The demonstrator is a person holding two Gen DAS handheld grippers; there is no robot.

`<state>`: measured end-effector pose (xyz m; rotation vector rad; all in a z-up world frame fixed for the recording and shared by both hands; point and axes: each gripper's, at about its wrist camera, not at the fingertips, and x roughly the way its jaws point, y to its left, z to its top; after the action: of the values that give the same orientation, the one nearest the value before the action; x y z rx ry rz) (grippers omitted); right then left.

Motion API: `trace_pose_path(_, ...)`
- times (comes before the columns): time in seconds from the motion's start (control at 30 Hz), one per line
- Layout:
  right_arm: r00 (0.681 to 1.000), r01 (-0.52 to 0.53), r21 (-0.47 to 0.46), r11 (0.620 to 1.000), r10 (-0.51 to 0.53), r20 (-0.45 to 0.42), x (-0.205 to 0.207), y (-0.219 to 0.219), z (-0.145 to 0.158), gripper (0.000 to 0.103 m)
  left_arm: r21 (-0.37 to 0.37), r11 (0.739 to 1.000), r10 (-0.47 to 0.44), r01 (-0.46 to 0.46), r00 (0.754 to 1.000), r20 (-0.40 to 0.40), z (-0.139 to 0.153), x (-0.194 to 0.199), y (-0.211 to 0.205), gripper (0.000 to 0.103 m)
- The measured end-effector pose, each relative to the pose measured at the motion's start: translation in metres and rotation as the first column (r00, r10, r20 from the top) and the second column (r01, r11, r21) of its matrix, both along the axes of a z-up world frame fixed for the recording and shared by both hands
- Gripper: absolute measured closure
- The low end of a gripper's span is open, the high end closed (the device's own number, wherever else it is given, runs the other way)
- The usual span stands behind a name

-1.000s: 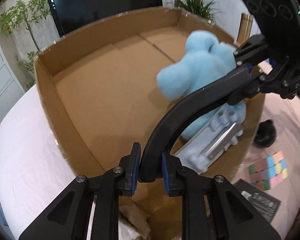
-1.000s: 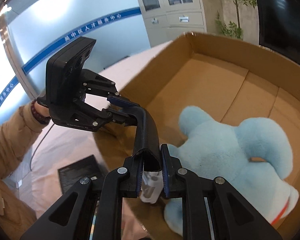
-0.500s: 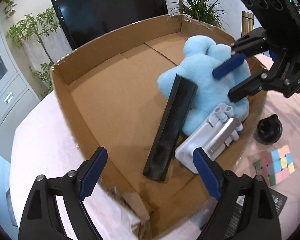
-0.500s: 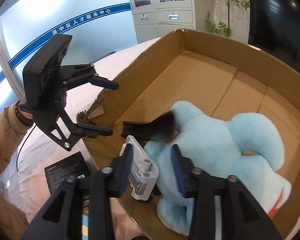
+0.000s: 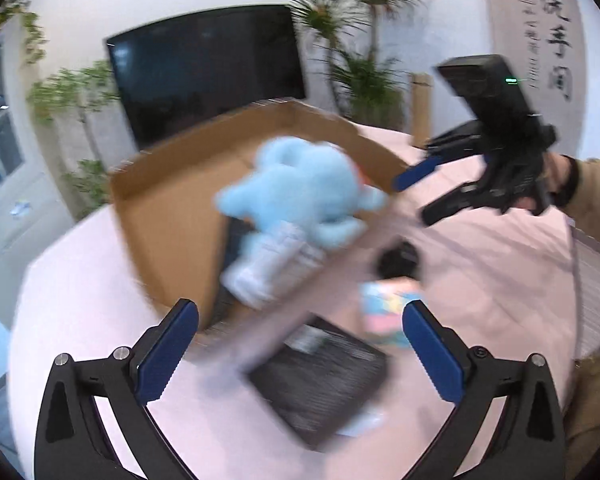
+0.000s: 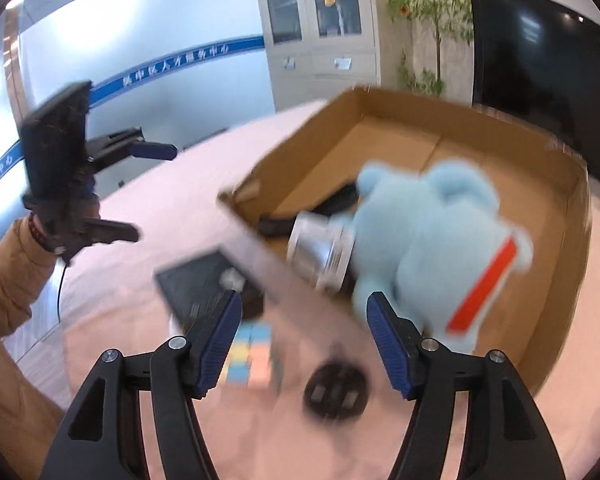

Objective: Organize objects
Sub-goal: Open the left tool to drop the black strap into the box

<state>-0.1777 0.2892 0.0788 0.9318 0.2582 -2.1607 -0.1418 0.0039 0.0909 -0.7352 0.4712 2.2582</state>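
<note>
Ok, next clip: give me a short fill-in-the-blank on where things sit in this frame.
1. The blue plush toy lies inside the ______ box.
2. The pastel puzzle cube sits ______ the box, on the table.
3. Between the pads of the left claw there is ______ gripped.
4. The collar on the plush toy is ______.

Missing words: cardboard; outside; nothing; red

One cardboard box (image 6: 452, 148) stood on the table, and three things lay in it: one blue plush toy (image 6: 436, 232), one silver metal piece (image 6: 320, 252) and one long black bar (image 6: 300, 216). Outside the near wall lay three more: one black flat box (image 5: 320, 380), one pastel cube (image 5: 384, 312) and one small black knob (image 6: 336, 392).
</note>
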Motion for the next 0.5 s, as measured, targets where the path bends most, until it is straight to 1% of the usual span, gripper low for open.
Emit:
trace_pose_path(0.1, 0.998, -0.04, 0.023, 0.999, 0.038, 0.049, 0.016, -0.005, -0.024, 0.038, -0.011, 0.999, -0.037, 0.038, 0.999, 0.037, -0.021, 0.021, 0.028, 0.001)
trace_pose_path(0.17, 0.995, -0.072, 0.024, 0.997, 0.07, 0.075, 0.022, -0.009, -0.037, 0.039, 0.013, 0.998, -0.054, 0.053, 0.996, 0.069, -0.035, 0.033, 0.04, 0.001)
trace_pose_path(0.23, 0.991, -0.102, 0.011, 0.995, 0.1, 0.092, 0.026, -0.015, -0.046, 0.039, 0.036, 0.998, -0.05, 0.046, 0.993, 0.105, -0.046, 0.04, 0.047, 0.001)
trace_pose_path(0.37, 0.984, -0.138, -0.027, 0.99, 0.14, 0.112, 0.017, -0.027, -0.053, 0.039, 0.024, 0.999, -0.024, 0.021, 0.986, 0.163, -0.067, 0.048, 0.056, 0.001)
trace_pose_path(0.5, 0.975, -0.171, -0.01, 0.985, 0.17, 0.144, -0.005, -0.049, -0.062, 0.038, 0.026, 0.999, 0.013, -0.018, 0.982, 0.188, -0.072, 0.051, 0.046, 0.001)
